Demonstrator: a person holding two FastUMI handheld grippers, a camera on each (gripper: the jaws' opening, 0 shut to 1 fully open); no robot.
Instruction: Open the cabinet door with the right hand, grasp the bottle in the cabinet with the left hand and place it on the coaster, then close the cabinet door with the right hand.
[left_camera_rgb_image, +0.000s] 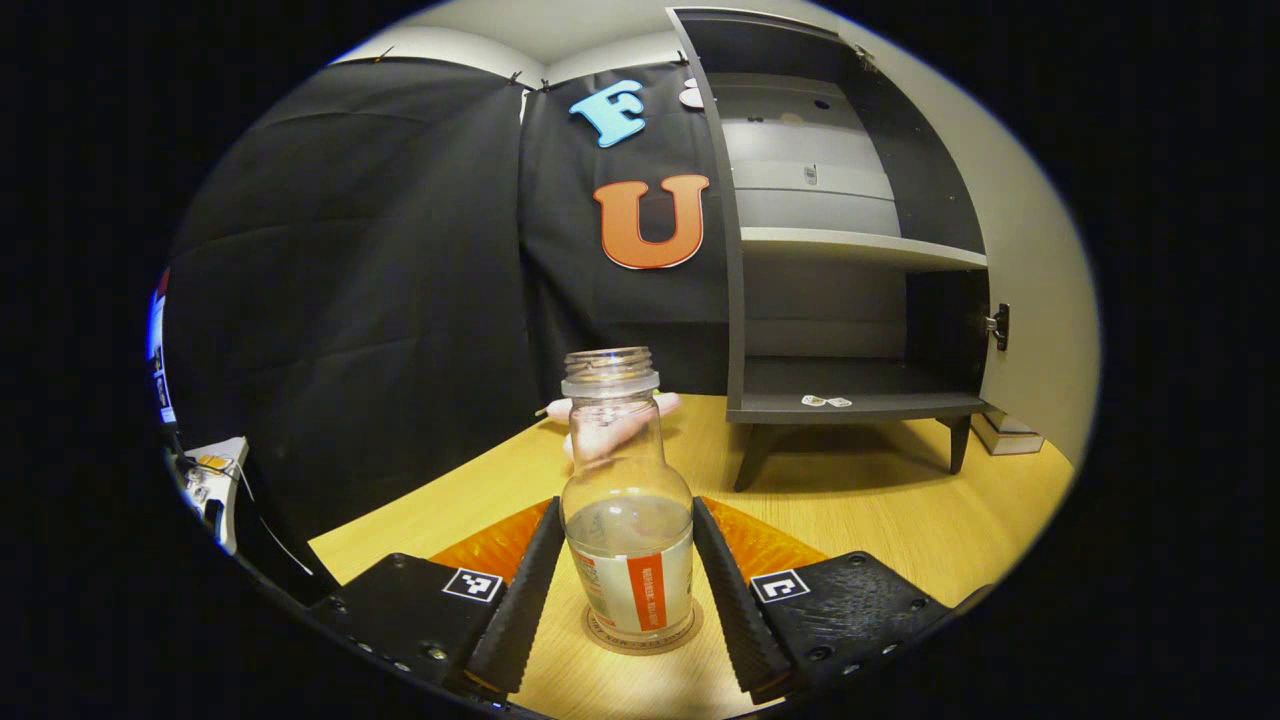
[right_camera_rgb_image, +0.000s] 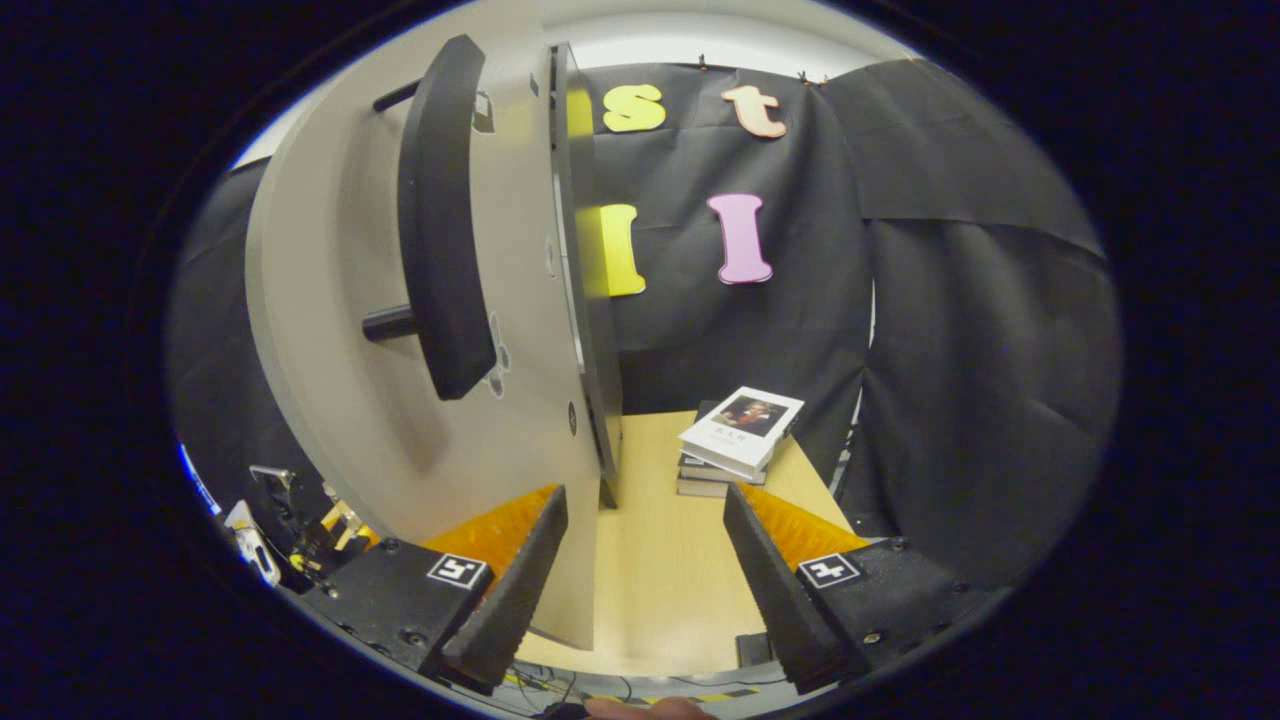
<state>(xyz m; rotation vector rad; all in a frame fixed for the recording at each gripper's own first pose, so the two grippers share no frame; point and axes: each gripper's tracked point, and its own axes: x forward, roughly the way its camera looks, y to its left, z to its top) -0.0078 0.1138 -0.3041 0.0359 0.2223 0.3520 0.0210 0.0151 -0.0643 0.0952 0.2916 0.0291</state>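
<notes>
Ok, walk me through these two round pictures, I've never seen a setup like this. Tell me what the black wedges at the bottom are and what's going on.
Each picture comes from a fisheye camera riding on a hand-held two-finger gripper, one per hand. The wedges at the bottom are that gripper's own fingers.

In the left gripper view, the left gripper has its fingers on either side of a clear glass bottle with an orange-striped label. The bottle has no cap and stands upright on a round brown coaster on the light wooden table. Whether the fingers press on it, I cannot tell. Behind stands a dark grey open cabinet.

In the right gripper view, the right gripper is open, holding nothing. Its left finger sits by the edge of the pale cabinet door with a long black handle. Further back lies a stack of books.
</notes>
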